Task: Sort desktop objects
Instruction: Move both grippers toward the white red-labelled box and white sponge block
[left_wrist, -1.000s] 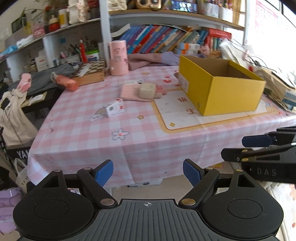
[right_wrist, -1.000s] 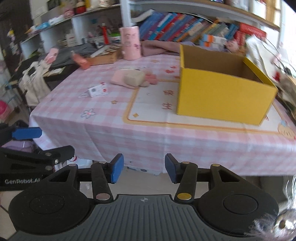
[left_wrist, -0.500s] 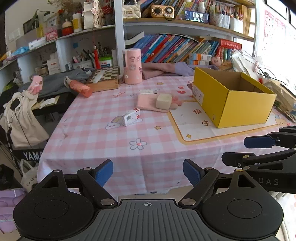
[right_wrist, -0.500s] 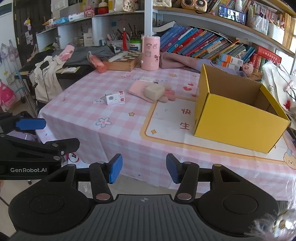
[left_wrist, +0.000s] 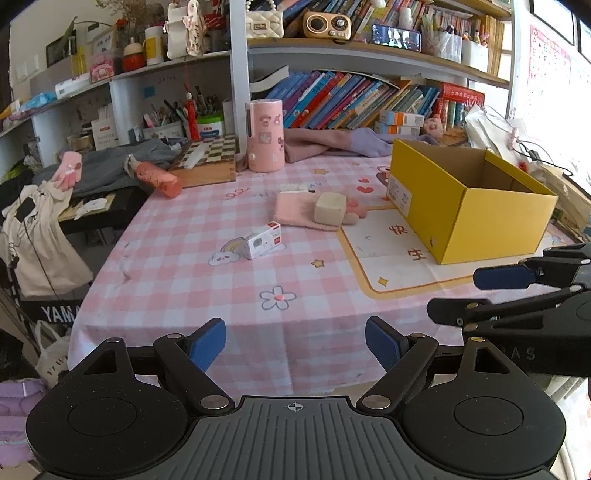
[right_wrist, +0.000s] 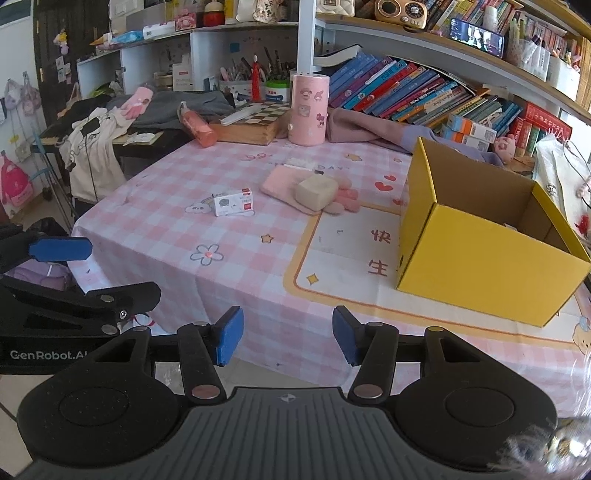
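An open yellow cardboard box (left_wrist: 469, 206) (right_wrist: 484, 258) stands on the right of the pink checked tablecloth (left_wrist: 221, 280) (right_wrist: 251, 258). Near the middle lie a small white carton (left_wrist: 260, 240) (right_wrist: 233, 201), a pink glove (left_wrist: 295, 210) (right_wrist: 280, 184) and a beige cube (left_wrist: 330, 209) (right_wrist: 317, 192) resting on the glove. A tall pink canister (left_wrist: 265, 136) (right_wrist: 308, 110) stands at the back. My left gripper (left_wrist: 295, 347) hangs open before the table's near edge with nothing between its fingers. My right gripper (right_wrist: 288, 339) is open too, narrower, empty, also short of the table edge.
A chessboard box (left_wrist: 207, 162) and a pink bottle (left_wrist: 157, 179) lie at the back left. A purple cloth (left_wrist: 332, 146) and rows of books (left_wrist: 354, 103) fill the back. Clothes hang on a stand (left_wrist: 40, 236) left of the table. Bags crowd the right edge.
Both views have tilted up and pulled back, so the shelves now show above the table. The right gripper's fingers stand slightly wider apart. The objects on the table have not moved.
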